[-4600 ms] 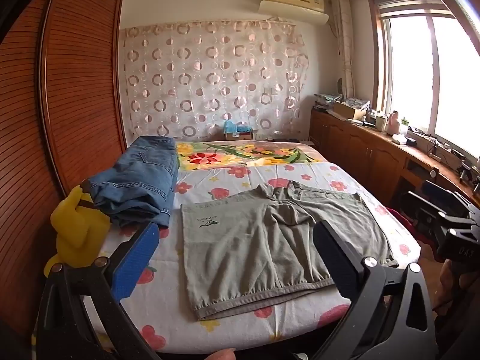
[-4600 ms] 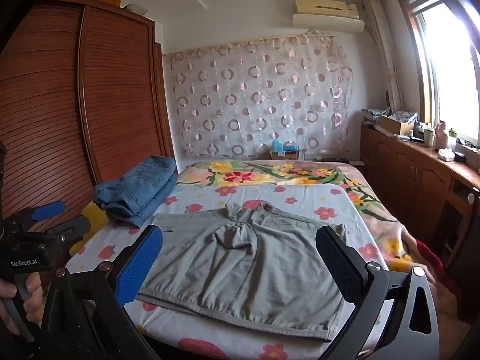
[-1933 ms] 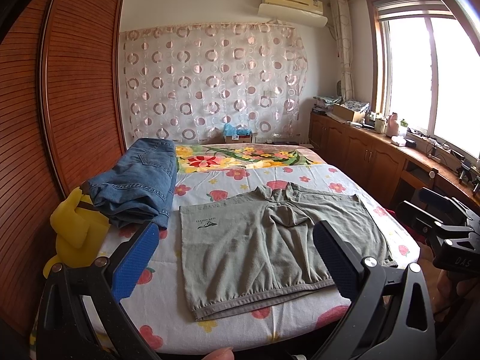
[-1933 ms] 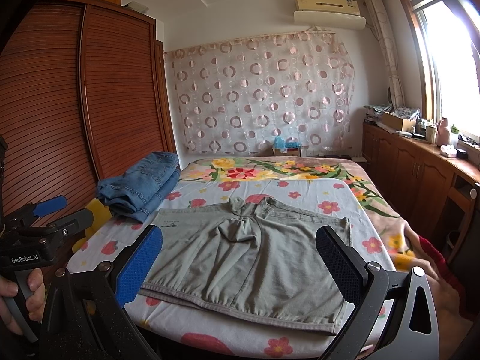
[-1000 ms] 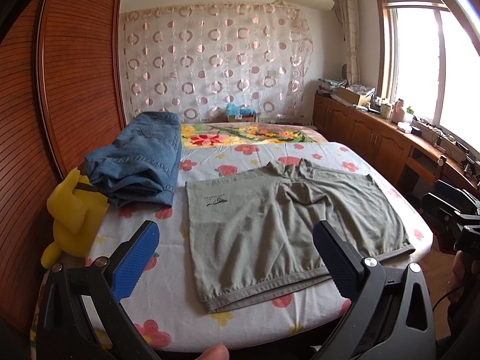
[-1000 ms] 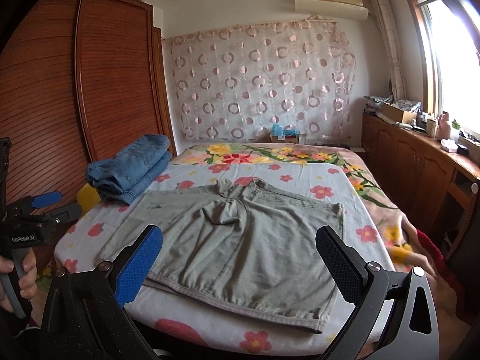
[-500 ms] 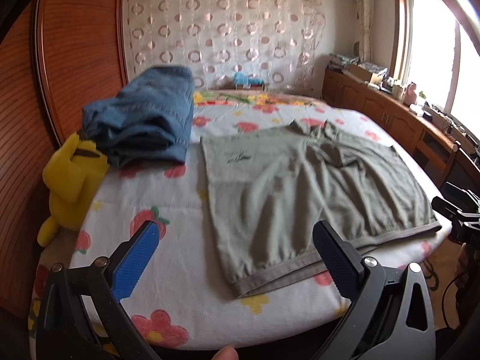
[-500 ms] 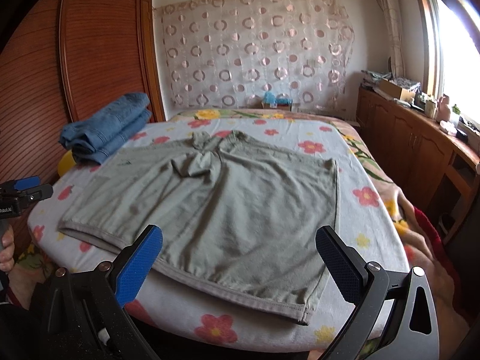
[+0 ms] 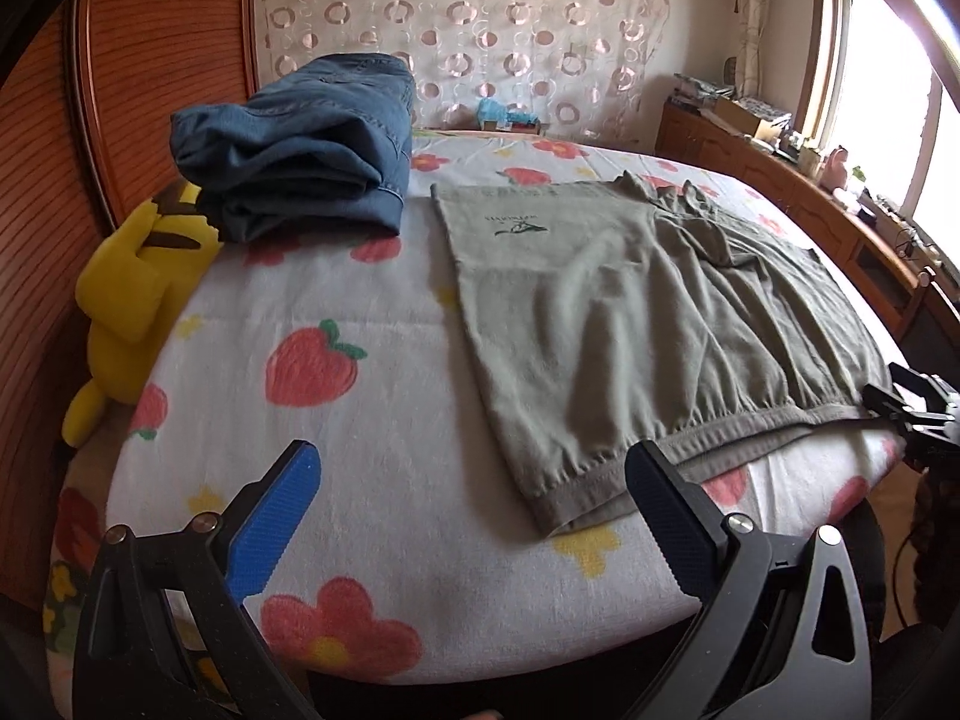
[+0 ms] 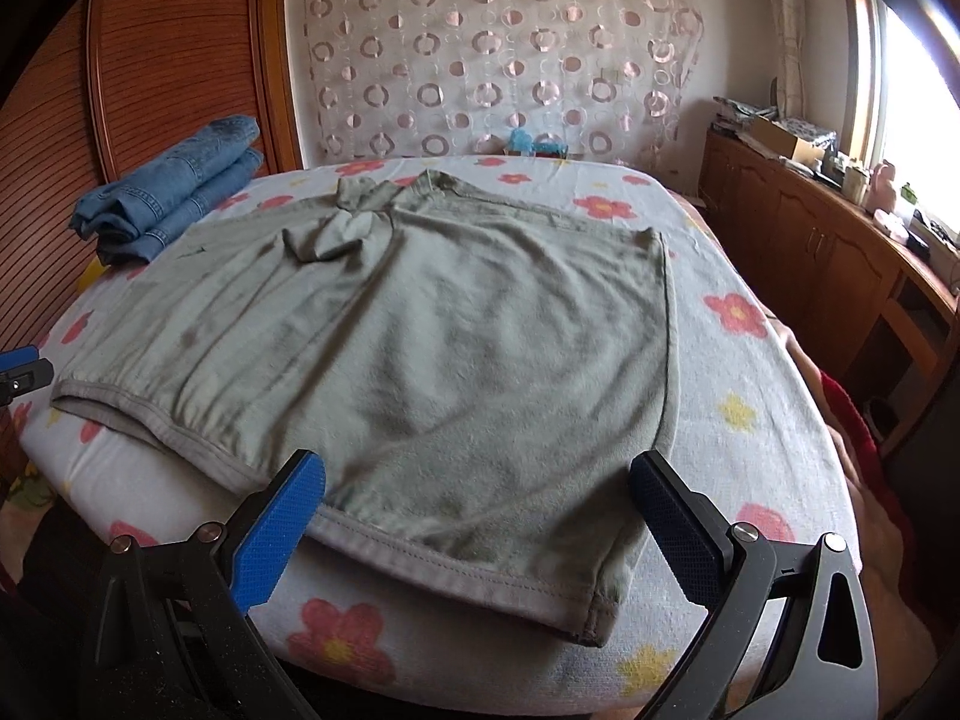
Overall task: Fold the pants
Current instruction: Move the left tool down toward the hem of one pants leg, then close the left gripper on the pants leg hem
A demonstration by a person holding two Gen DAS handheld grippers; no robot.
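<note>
Grey-green pants (image 9: 636,312) lie spread flat on the flowered bed sheet (image 9: 336,420), waistband toward me, a small logo near the far left corner. In the right wrist view the same pants (image 10: 432,336) fill the middle of the bed. My left gripper (image 9: 471,480) is open, low over the sheet just left of the waistband's near-left corner. My right gripper (image 10: 477,486) is open above the waistband's near-right part, nothing between its fingers. Each gripper shows at the other view's edge: the right one (image 9: 918,414) and the left one (image 10: 18,372).
A folded stack of blue jeans (image 9: 300,144) sits at the bed's far left, above a yellow plush toy (image 9: 132,288). A wooden wardrobe (image 10: 168,60) lines the left side. A wooden counter (image 10: 840,240) with clutter runs under the window on the right.
Both grippers have moved forward and dipped down toward the bed; the pants now sit much closer and larger. Both stayed open.
</note>
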